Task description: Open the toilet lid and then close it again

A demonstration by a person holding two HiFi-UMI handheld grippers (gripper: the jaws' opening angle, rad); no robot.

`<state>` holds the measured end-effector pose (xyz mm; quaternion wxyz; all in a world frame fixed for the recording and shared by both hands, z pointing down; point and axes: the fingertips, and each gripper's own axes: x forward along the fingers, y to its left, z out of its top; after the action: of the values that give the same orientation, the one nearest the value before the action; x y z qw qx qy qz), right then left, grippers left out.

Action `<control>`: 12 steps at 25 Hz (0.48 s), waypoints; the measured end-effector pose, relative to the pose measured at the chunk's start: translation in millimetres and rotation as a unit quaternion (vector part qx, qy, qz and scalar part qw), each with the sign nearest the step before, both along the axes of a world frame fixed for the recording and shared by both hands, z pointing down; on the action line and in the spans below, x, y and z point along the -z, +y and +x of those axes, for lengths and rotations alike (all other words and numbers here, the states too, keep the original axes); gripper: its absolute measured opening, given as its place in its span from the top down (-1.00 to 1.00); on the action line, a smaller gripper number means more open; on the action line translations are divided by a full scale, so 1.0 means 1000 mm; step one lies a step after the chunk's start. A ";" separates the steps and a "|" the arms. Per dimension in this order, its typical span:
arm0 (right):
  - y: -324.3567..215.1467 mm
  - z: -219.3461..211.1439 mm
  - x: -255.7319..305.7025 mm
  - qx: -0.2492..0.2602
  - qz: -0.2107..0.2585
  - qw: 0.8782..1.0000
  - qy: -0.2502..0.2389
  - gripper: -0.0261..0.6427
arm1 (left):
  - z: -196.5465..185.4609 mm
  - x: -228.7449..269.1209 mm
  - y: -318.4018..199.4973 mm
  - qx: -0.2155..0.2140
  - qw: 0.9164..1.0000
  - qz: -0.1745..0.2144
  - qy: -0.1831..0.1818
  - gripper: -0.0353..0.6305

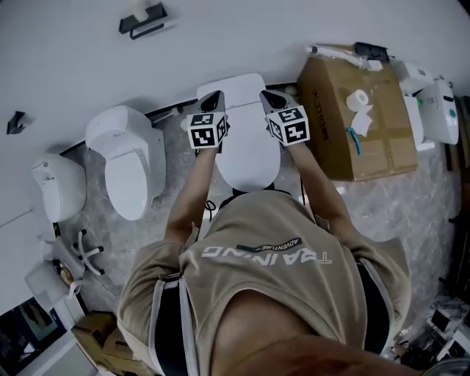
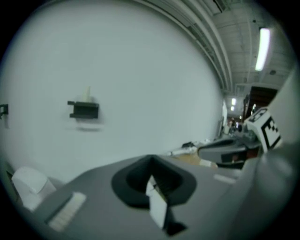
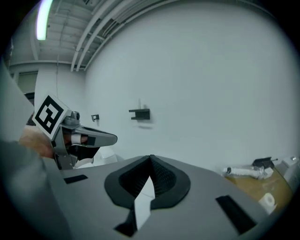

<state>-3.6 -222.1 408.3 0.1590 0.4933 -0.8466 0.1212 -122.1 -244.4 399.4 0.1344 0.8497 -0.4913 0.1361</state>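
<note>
The white toilet (image 1: 246, 150) stands against the wall straight in front of the person, its lid (image 1: 248, 163) lying down flat. Both grippers are held up above the tank end and point at the wall. My left gripper (image 1: 214, 98) hovers over the toilet's left side and my right gripper (image 1: 271, 97) over its right side; neither touches it. In the left gripper view the jaws (image 2: 150, 161) meet with nothing between them, and the right gripper (image 2: 225, 151) shows alongside. The right gripper view shows its jaws (image 3: 151, 161) equally shut and empty, with the left gripper (image 3: 89, 138) beside them.
A second toilet (image 1: 132, 163) stands to the left, a third (image 1: 55, 183) further left. A cardboard box (image 1: 360, 125) with a tape roll on top sits close at the right. A dark bracket (image 1: 143, 20) hangs on the white wall ahead.
</note>
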 end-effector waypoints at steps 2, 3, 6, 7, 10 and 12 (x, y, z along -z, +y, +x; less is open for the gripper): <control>-0.006 -0.003 0.030 0.007 0.033 0.999 -0.008 0.89 | 0.002 0.032 -0.009 -0.002 0.999 0.027 0.020 0.88; -0.008 -0.006 0.045 0.010 0.048 0.999 -0.014 0.89 | 0.003 0.048 -0.013 -0.003 0.999 0.043 0.027 0.88; -0.015 -0.016 0.087 0.022 0.090 0.995 -0.026 0.89 | 0.002 0.093 -0.020 -0.004 0.995 0.086 0.047 0.88; -0.015 -0.018 0.101 0.026 0.104 0.994 -0.030 0.89 | 0.002 0.106 -0.020 -0.003 0.994 0.099 0.052 0.88; -0.016 -0.024 0.145 0.032 0.150 0.987 -0.039 0.89 | -0.002 0.147 -0.019 0.000 0.988 0.144 0.058 0.88; -0.017 -0.026 0.169 0.030 0.179 0.982 -0.041 0.89 | -0.006 0.171 -0.013 0.005 0.983 0.176 0.056 0.88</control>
<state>-29.9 -238.9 239.3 0.0362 0.4831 -0.8747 -0.0171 -128.1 -257.5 228.8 0.0112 0.8639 -0.5035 -0.0009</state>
